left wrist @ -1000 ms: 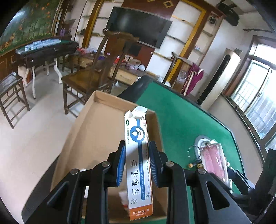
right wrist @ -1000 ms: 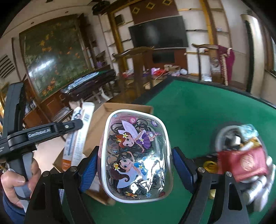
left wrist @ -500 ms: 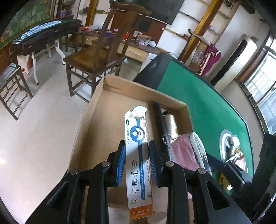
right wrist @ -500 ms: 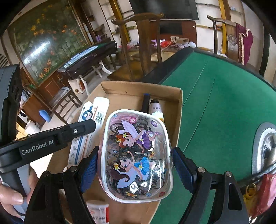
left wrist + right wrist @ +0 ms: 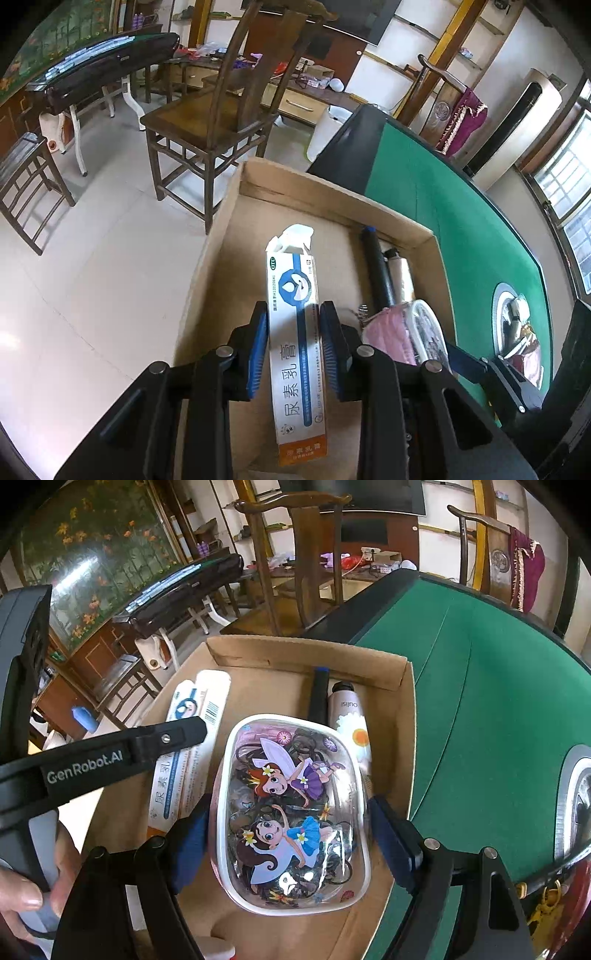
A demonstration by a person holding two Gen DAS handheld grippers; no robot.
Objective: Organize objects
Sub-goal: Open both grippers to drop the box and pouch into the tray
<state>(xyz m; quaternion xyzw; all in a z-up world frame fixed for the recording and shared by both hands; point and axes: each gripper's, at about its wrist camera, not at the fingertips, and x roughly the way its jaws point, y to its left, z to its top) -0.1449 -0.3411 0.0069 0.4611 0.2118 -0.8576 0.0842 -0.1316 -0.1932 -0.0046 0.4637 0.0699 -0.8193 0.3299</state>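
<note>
- Left gripper (image 5: 294,343): its blue-padded fingers (image 5: 258,347) are clamped on the two long sides of an ointment carton (image 5: 295,354), which is held lengthwise along the fingers with its torn-open flap end pointing away from the camera.
- The ointment carton is seen above the left part of a cardboard box (image 5: 221,236); whether it touches the box floor cannot be told.
- Right gripper (image 5: 290,840): its fingers (image 5: 388,845) are closed against both sides of a clear plastic case (image 5: 291,812) printed with two cartoon fairies and filled with dark hair ties.
- The clear plastic case is held over the near right part of the cardboard box (image 5: 404,716), beside the ointment carton (image 5: 192,738).
- A dark pen-like stick (image 5: 319,694) and a tube with a daisy print (image 5: 349,716) lie side by side in the far right corner of the box.
- The box sits at the edge of a green table (image 5: 480,701), partly overhanging the tiled floor (image 5: 92,258).
- A round silver tray (image 5: 498,306) with small items is seen on the table, well apart from the box.
- A wooden chair (image 5: 221,122) stands on the floor beyond the box.
</note>
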